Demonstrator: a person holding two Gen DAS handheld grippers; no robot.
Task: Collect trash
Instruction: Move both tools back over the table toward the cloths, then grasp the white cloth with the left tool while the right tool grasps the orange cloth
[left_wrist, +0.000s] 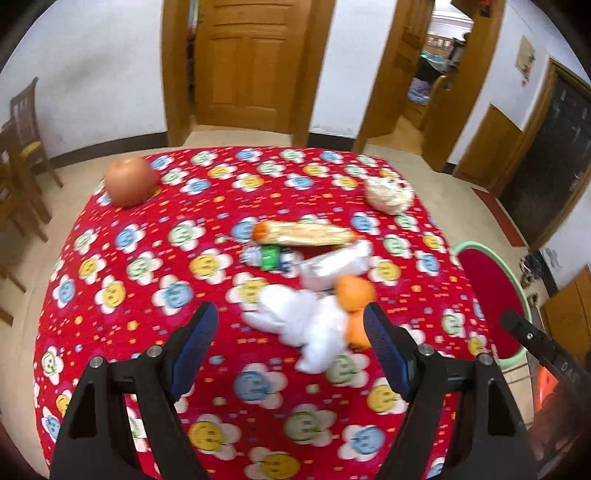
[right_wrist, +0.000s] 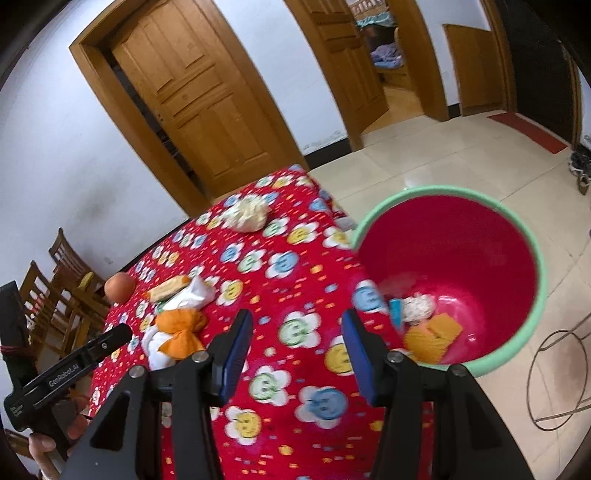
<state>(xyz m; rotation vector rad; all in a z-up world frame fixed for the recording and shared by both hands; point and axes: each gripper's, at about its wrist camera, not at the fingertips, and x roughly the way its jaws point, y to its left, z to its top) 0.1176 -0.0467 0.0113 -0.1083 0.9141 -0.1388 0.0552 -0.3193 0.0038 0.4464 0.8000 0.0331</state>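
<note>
Trash lies mid-table: crumpled white tissue (left_wrist: 299, 321) with orange peel (left_wrist: 354, 291), a white wrapper (left_wrist: 332, 264), a yellow snack packet (left_wrist: 306, 233) and a small green piece (left_wrist: 270, 256). My left gripper (left_wrist: 291, 347) hovers open just short of the tissue, nothing between its fingers. The right gripper (right_wrist: 297, 347) hangs open and empty over the table's right edge, beside the red bin (right_wrist: 458, 240) with a green rim. Several scraps (right_wrist: 430, 332) lie at the bin's bottom. In the right wrist view the tissue and peel (right_wrist: 177, 332) sit left of its fingers.
A red flowered cloth (left_wrist: 147, 295) covers the table. An apple (left_wrist: 129, 181) rests at its far left, a crumpled pale wad (left_wrist: 388, 194) at the far right. Wooden chairs (left_wrist: 22, 147) stand left; the bin (left_wrist: 491, 295) stands on the floor to the right. A wire stand (right_wrist: 557, 380) is beside it.
</note>
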